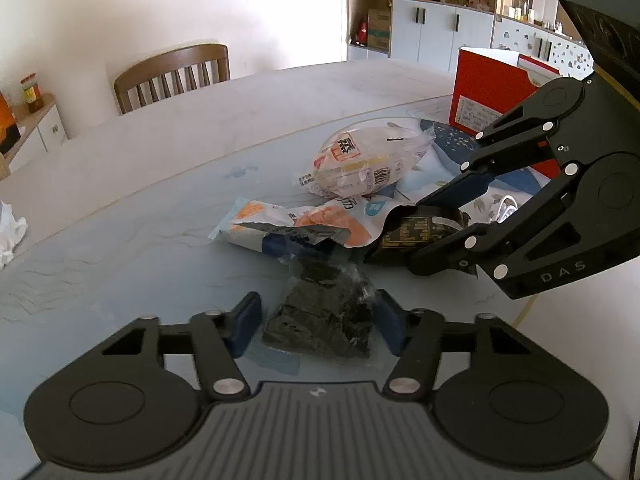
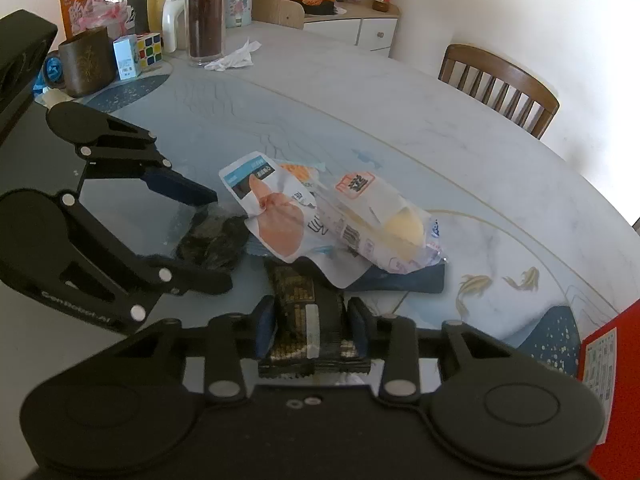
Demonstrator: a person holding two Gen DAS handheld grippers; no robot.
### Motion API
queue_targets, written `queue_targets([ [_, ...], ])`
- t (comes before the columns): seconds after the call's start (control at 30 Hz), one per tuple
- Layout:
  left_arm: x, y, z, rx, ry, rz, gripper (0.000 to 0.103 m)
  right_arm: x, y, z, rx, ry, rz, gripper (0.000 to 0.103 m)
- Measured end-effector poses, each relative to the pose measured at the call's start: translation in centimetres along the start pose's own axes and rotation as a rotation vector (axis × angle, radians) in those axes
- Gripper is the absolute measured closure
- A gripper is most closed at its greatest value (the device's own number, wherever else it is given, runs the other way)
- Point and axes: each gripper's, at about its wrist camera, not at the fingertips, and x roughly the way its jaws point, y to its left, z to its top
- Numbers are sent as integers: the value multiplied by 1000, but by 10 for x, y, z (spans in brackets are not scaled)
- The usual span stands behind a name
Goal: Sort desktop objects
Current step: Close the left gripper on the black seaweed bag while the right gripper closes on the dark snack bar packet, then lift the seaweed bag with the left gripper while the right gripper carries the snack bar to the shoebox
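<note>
In the left wrist view, the left gripper (image 1: 318, 320) had its jaws around a clear bag of dark dried food (image 1: 326, 320) lying on the tabletop (image 1: 120, 240). The right pad looked to be against the bag's edge, but a gap of tabletop showed beside the left pad, so no firm pinch was evident. Beyond it lay the white and orange snack pouch (image 1: 296, 226) and the wrapped bun (image 1: 360, 164), stacked loosely.

In the right wrist view, the right gripper (image 2: 312, 326) pinched a dark gold-printed packet (image 2: 306, 316), both pads against its sides. That packet's far end ran under the snack pouch (image 2: 276, 216). Lifting it could drag the pouch and bun (image 2: 380, 224) along or tip them. The thin crinkly bag could also slip from the left jaws, since the grip looked incomplete.
</note>
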Motion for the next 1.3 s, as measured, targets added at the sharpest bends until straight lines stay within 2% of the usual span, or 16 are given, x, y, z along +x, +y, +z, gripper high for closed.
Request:
queue_targets([
  [0.33,-6,-11,1,34,-2,22,62,-7,-1,-5,17,-7,-21,67],
  [0.83,-21,-27,-1,21,-2,22,64,-34,-4,-18,46,-40,-52,68],
  [1.3,-36,-50,12,28,-18,3,64,-63,-11,-31,109,-65,-70,68],
])
